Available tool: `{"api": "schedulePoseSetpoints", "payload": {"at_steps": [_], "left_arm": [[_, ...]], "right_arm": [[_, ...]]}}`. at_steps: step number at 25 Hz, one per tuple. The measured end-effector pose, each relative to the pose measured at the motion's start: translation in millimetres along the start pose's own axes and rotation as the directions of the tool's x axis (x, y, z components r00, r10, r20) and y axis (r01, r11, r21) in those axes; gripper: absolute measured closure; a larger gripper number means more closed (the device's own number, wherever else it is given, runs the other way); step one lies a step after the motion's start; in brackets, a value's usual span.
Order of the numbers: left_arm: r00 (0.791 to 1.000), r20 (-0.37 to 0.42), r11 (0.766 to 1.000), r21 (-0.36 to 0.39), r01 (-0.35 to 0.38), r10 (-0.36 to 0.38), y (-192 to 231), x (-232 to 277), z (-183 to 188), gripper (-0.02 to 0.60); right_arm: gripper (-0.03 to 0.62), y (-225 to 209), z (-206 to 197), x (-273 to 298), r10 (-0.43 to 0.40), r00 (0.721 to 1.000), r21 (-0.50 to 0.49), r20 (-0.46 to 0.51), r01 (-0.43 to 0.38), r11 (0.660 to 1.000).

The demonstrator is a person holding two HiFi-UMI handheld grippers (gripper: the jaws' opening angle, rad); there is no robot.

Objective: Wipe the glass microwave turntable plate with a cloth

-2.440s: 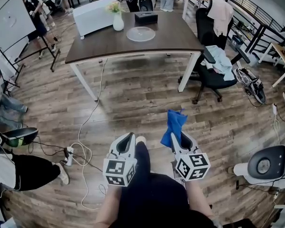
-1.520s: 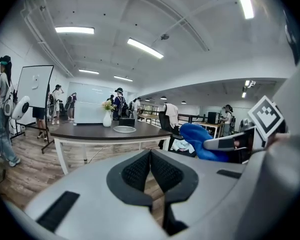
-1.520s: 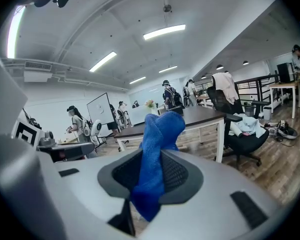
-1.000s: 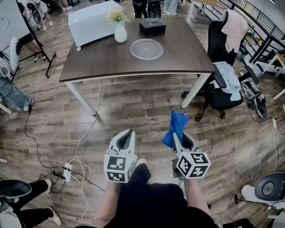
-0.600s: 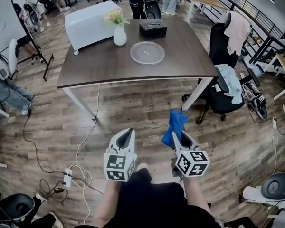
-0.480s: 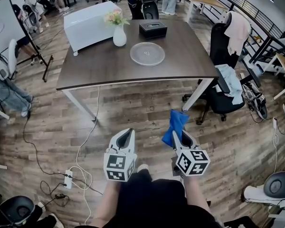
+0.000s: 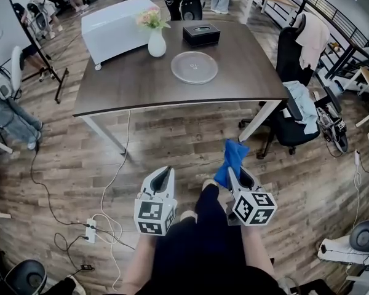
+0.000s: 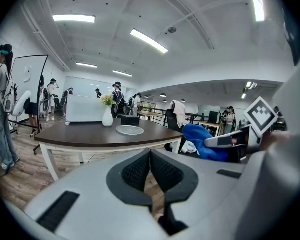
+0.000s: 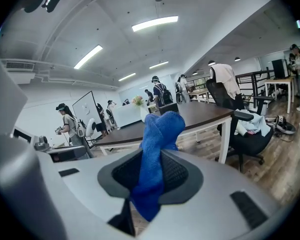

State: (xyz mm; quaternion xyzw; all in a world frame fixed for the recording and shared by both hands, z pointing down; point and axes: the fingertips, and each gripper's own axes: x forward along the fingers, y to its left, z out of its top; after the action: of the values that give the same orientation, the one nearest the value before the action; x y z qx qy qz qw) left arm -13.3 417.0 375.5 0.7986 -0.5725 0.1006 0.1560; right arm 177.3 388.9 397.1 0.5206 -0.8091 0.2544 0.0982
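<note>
The glass turntable plate (image 7: 194,67) lies flat on the dark wooden table (image 7: 129,82), in the far right part of the top. It is well apart from both tools. Behind it on the table stands a black box (image 7: 202,34), and to its left a white vase with flowers (image 7: 156,42); neither touches the plate. In the left gripper view the plate (image 8: 129,130) shows as a thin pale disc on the table top.

The blue cloth (image 7: 232,158) is in the right tool (image 7: 235,176). In the right gripper view the two jaws are pressed on the cloth (image 9: 155,149), which stands up above them in a bunch and also hangs a little below them. The left tool (image 7: 163,176) holds nothing; its jaws are together, with the dark pads meeting in the left gripper view.

Both tools are held low in front of the person's body, over the wooden floor (image 7: 172,140), on the near side of the table. The person's legs in dark trousers (image 7: 203,238) show between them.

At the right of the table there is a black office chair (image 7: 292,112) with light clothes on it. Beyond the table stands a white cabinet (image 7: 114,22). On the floor at the left lie white cables and a power strip (image 7: 90,230).
</note>
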Motion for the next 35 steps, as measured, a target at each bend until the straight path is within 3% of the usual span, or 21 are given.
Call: {"api": "schedulePoseSetpoints", "payload": {"at_steps": [11, 35], "left_arm": [[1.000, -0.006, 1.000, -0.008, -0.015, 0.015, 16.8, 45.1, 13.4, 0.576], [0.996, -0.043, 0.996, -0.035, -0.078, 0.076, 93.4, 242.5, 85.6, 0.576]], "right_arm": [[0.510, -16.3, 26.0, 48.4, 0.021, 1.000, 0.000, -0.006, -0.021, 1.000], [0.510, -77.6, 126.3, 242.6, 0.102, 0.990, -0.021, -0.094, -0.104, 0.994]]}}
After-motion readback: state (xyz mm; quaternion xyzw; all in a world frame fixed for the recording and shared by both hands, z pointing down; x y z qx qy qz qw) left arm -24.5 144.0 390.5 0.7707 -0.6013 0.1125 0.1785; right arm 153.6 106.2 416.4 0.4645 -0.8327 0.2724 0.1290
